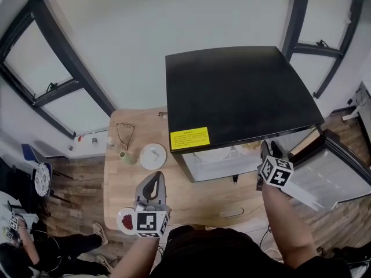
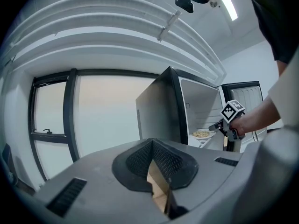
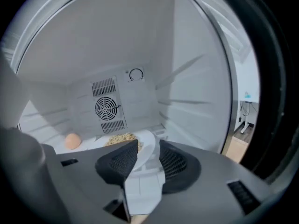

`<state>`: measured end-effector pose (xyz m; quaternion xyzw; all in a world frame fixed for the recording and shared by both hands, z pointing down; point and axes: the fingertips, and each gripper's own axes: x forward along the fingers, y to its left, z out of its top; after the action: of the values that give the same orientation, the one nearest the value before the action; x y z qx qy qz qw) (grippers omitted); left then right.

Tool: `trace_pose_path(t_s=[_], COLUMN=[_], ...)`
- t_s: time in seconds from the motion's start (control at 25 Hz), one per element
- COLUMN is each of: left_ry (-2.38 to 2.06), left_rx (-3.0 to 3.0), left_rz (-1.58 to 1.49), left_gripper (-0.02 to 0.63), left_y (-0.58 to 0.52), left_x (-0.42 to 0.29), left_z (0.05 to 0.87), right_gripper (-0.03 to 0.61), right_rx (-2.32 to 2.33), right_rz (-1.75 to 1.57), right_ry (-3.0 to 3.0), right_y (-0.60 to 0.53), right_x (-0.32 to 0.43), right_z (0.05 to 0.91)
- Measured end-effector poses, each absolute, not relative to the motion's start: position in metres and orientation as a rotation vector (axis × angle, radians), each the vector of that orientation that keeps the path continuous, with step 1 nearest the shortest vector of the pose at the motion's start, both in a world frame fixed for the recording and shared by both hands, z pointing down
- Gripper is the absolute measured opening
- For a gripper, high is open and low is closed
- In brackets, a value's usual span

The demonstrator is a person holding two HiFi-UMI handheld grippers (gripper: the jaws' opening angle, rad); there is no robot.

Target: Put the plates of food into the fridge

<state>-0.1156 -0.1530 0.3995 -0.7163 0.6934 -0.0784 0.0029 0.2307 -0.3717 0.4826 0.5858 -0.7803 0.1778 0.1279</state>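
In the fridge [image 1: 243, 91], the outstretched right tool [image 1: 270, 150] gapes wide astride the plate [image 3: 147, 143]; left tool [image 2: 150, 161] closed.

There are 3 plates: 1 plate of pale food [image 3: 148, 146] far inside 1 fridge [image 1: 237, 91], 1 white plate [image 1: 153, 156] and 1 plate of red food [image 1: 124, 220] on 1 table [image 1: 197, 201], perhaps 1 cup [image 1: 124, 156].

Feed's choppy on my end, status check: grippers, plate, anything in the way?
Right gripper open, rim of plate of food between jaws, plate inside fridge. Left gripper shut, empty, over table. Second plate beside it. Door open, nothing blocking.
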Motion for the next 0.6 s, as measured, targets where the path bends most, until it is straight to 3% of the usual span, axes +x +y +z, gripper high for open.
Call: trace_pose_path(t_s=[0.24, 0.6], left_ry=[2.157, 2.156], left_rx=[-2.248, -2.192], left_rz=[-0.22, -0.221], left_gripper=[0.003, 0.003], left_y=[-0.148, -0.094], left_x=[-0.124, -0.161], left_z=[0.392, 0.373], right_gripper=[0.16, 0.137], right_rx=[1.712, 1.607], right_rz=[0.371, 0.417], right_ry=[-2.368, -2.534], right_y=[-0.341, -0.268], right_x=[0.22, 0.178], right_z=[0.45, 0.448])
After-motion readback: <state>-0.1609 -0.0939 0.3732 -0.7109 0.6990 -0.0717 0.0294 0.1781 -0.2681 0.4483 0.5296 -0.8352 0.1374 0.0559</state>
